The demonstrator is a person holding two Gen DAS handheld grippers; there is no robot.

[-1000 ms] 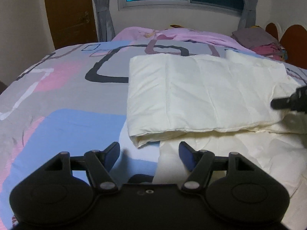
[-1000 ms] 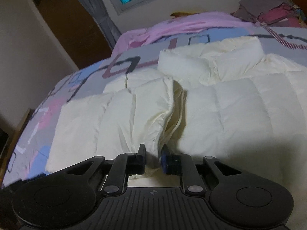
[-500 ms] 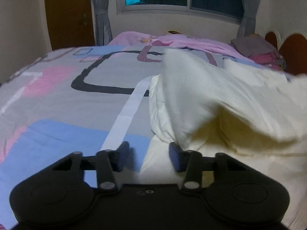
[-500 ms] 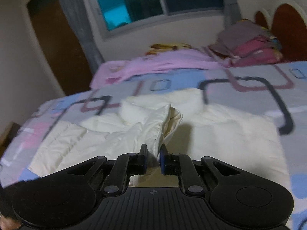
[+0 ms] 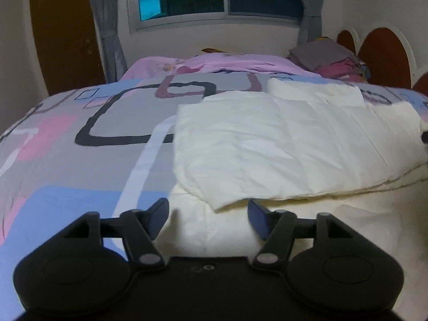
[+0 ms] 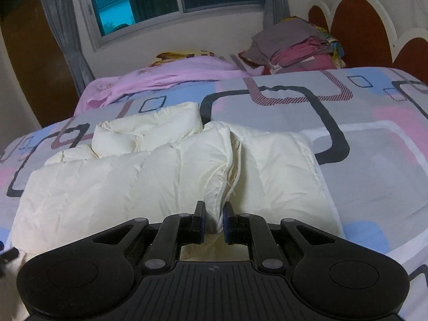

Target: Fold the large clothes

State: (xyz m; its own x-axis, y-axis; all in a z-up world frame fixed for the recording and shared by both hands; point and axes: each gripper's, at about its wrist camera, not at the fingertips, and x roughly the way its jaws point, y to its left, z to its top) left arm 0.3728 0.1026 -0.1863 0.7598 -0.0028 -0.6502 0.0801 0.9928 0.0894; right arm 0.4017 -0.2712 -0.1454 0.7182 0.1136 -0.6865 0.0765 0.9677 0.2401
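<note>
A cream padded garment (image 5: pixel 281 149) lies on the patterned bed, folded over itself with a lower layer spread underneath. My left gripper (image 5: pixel 208 218) is open and empty, just in front of the folded layer's near corner. In the right wrist view the same garment (image 6: pixel 128 182) lies across the bed with a puffy rolled part (image 6: pixel 149 131) at the back. My right gripper (image 6: pixel 213 222) is shut on a bunched edge of the garment, which rises between the fingers.
The bedspread (image 5: pixel 67 160) has grey, blue and pink shapes. A pink blanket (image 6: pixel 171 75) lies at the far side. A stack of folded clothes (image 6: pixel 294 45) sits by the headboard (image 6: pixel 358 29). A window and a brown door are behind.
My left gripper opened wider and pulled back from the garment's near edge; the raised fold has dropped flat. My right gripper kept its grip and carried the edge across the bed.
</note>
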